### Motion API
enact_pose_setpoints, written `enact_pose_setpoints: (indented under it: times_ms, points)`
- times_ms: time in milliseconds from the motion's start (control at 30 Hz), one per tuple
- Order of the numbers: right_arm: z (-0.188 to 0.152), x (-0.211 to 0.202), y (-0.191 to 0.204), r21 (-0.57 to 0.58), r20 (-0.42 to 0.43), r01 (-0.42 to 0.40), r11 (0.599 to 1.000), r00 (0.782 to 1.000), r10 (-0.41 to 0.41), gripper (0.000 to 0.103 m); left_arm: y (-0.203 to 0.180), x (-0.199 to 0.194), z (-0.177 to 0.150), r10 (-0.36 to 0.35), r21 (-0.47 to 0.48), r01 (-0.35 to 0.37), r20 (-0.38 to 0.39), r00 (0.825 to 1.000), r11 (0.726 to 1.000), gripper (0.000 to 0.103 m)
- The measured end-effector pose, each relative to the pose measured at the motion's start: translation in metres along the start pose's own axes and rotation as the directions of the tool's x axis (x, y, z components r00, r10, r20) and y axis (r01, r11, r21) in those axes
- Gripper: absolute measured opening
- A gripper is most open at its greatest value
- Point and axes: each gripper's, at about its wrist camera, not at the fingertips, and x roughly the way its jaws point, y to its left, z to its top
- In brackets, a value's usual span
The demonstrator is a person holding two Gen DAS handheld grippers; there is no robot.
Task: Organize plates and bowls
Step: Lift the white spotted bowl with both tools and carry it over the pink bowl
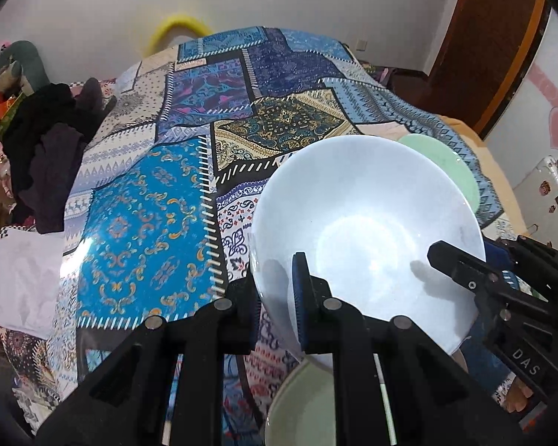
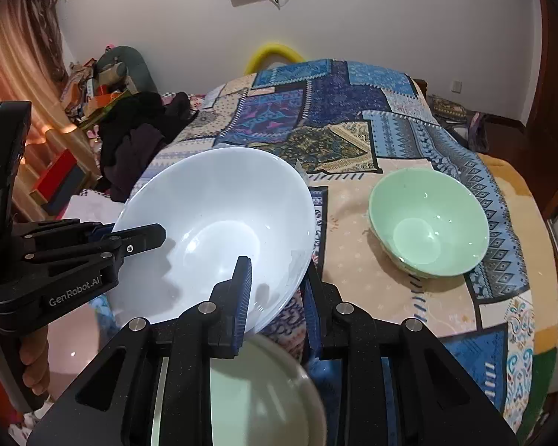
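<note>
A large white bowl [image 1: 368,238] [image 2: 219,230] is held tilted above the patchwork tablecloth. My left gripper [image 1: 277,297] is shut on the bowl's rim, one finger inside, one outside; it shows at the left of the right wrist view [image 2: 145,239]. My right gripper [image 2: 277,297] straddles the opposite rim with a gap at the outer finger; it shows at the right of the left wrist view [image 1: 461,260]. A pale green plate [image 1: 301,405] [image 2: 264,394] lies below the bowl. A green bowl [image 2: 427,223] [image 1: 446,163] stands on the table to the right.
The patchwork cloth [image 1: 148,223] covers the table. Dark clothes [image 1: 52,141] and clutter lie at the left edge. A white cloth [image 1: 26,282] lies at the near left. A fridge [image 1: 550,193] stands to the right.
</note>
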Motion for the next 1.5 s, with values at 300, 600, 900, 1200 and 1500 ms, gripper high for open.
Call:
enact_pose_setpoints:
  times_ms: [300,600,900,1200,1500]
  points:
    - [-0.008,-0.024,0.027,-0.034,0.028,-0.022,0.999,0.999,0.023,0.024,0.007,-0.049,-0.021,-0.001,-0.024,0.003,0.051,0.999,1.0,0.015]
    - [-0.019,-0.032,0.056,-0.052,0.042,-0.067,0.996,0.997,0.069,0.024,0.026,-0.087,-0.05,0.015,-0.064,-0.009,0.082,0.997,0.998,0.015]
    - [-0.028,-0.028,0.089,-0.09,0.02,-0.113,0.99,0.993,0.115,0.024,0.055,-0.113,-0.08,0.051,-0.112,-0.041,0.095,0.994,0.993,0.015]
    - [-0.041,-0.01,0.119,-0.116,-0.03,-0.17,0.979,0.985,0.167,0.024,0.093,-0.117,-0.108,0.073,-0.176,-0.059,0.076,0.994,0.983,0.015]
    - [-0.057,0.006,0.142,-0.102,-0.086,-0.231,0.968,0.971,0.223,0.024,0.123,-0.116,-0.139,0.093,-0.229,-0.081,0.044,0.995,0.97,0.015]
